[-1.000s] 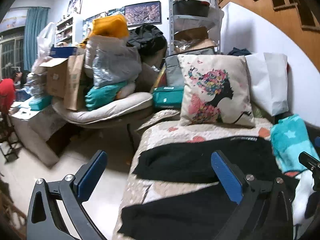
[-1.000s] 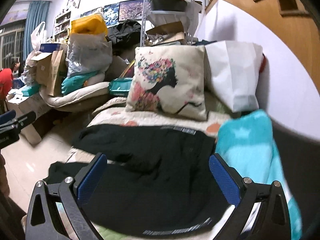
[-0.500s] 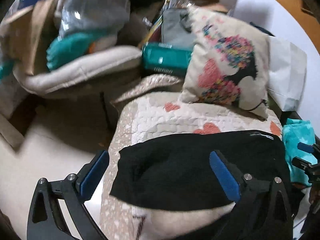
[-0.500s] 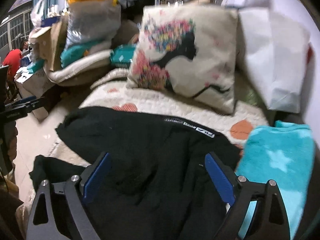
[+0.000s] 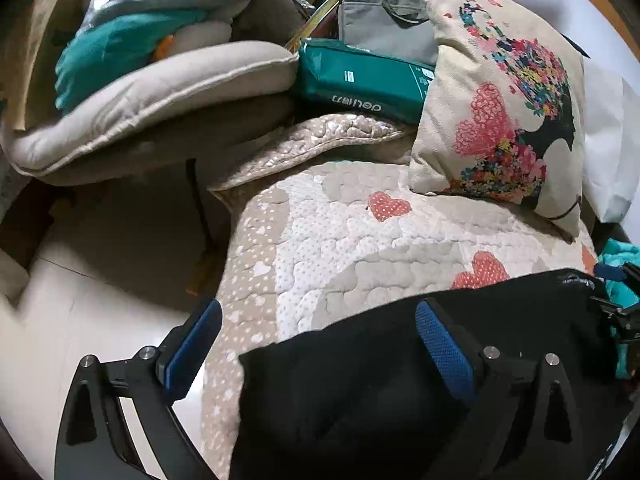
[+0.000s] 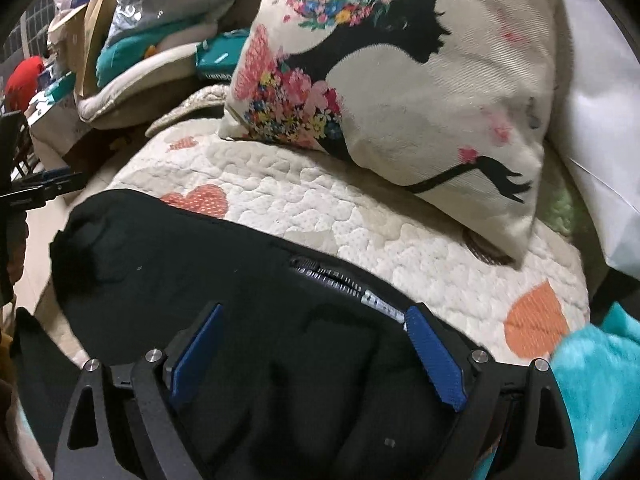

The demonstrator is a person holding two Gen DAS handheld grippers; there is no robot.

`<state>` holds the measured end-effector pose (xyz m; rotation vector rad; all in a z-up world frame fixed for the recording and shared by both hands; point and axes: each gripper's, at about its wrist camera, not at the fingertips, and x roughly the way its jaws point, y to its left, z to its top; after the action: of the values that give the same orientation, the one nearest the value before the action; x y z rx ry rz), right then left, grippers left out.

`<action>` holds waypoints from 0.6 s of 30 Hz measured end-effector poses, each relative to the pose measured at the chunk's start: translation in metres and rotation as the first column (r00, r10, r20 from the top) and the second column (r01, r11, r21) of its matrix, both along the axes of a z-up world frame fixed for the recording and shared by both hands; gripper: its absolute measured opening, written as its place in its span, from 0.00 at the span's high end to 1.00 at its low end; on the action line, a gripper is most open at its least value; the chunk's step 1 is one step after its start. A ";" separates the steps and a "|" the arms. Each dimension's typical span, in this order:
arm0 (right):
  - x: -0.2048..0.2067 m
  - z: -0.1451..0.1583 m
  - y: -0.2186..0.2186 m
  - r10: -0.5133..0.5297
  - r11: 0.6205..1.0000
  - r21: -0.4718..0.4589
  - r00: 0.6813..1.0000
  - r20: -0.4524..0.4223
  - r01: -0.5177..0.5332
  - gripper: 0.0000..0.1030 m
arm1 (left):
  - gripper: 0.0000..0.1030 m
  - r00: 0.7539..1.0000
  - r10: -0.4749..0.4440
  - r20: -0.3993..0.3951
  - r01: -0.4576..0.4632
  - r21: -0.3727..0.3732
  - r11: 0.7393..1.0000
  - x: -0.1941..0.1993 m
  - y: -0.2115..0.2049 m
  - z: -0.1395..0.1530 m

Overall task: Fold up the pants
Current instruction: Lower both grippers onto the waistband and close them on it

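Both sets of jaws stand spread wide, holding nothing. The left gripper point(image 5: 316, 344) hovers at the lower middle of its frame over a black corner of the pants point(image 5: 400, 380); the right gripper point(image 6: 312, 344) sits low over the waistband point(image 6: 344, 284), its printed strip just beyond the right pad. The pants lie spread on the heart-patterned quilt point(image 6: 320, 200), below the floral pillow point(image 6: 400, 72). The fabric looks soft, light and limp — it will likely sag and bunch, so pinching the waistband edge and the outer corner seems surest.
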<state>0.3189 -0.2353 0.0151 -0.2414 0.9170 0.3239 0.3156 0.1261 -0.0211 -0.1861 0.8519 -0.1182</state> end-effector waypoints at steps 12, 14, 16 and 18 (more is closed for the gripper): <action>0.041 -0.033 0.003 0.054 0.999 0.000 0.995 -0.086 -0.054 0.09 | 0.12 0.989 -0.115 -0.089 0.112 -0.032 0.993 0.012 -0.016 -0.040; 0.045 -0.040 0.002 0.056 0.998 0.011 0.992 -0.109 -0.055 0.09 | 0.23 0.988 -0.130 -0.084 0.133 0.021 0.991 0.009 -0.023 -0.040; 0.045 -0.042 0.002 0.063 0.997 0.039 0.991 -0.117 -0.059 0.15 | 0.43 0.989 -0.128 -0.078 0.131 0.031 0.991 0.008 -0.022 -0.036; 0.041 -0.039 0.001 0.079 0.995 0.063 0.990 -0.119 -0.072 0.24 | 0.78 0.989 -0.128 -0.072 0.127 -0.026 0.992 0.009 -0.013 -0.030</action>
<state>0.3603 -0.2339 -0.0237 -0.2049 1.0184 0.4388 0.3247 0.1130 -0.0512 -0.1569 0.9362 -0.2416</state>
